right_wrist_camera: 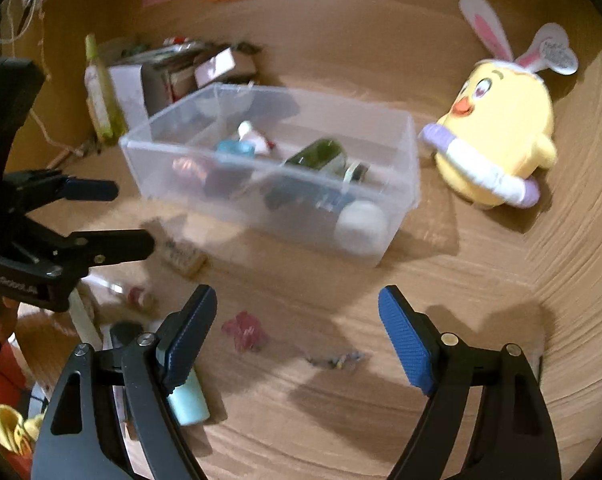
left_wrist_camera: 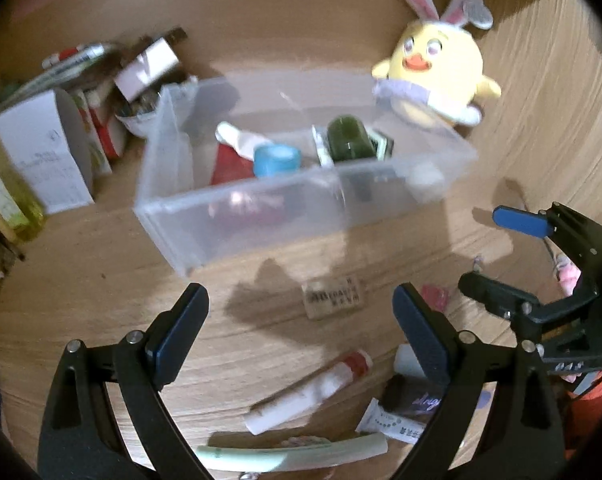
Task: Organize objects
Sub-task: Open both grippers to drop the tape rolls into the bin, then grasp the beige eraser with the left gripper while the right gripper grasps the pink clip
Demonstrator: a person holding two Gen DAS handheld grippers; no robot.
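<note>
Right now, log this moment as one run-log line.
left gripper: open, empty | right gripper: open, empty | bin: partly filled | tubes, sachets: loose on table | plush chick: beside bin

Open tongs above table clutter

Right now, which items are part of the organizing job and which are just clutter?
Job: clear bin with blue cap and green bottle; loose white tube, pink wrapper, small label block.

Lying about: plush chick, stacked boxes.
</note>
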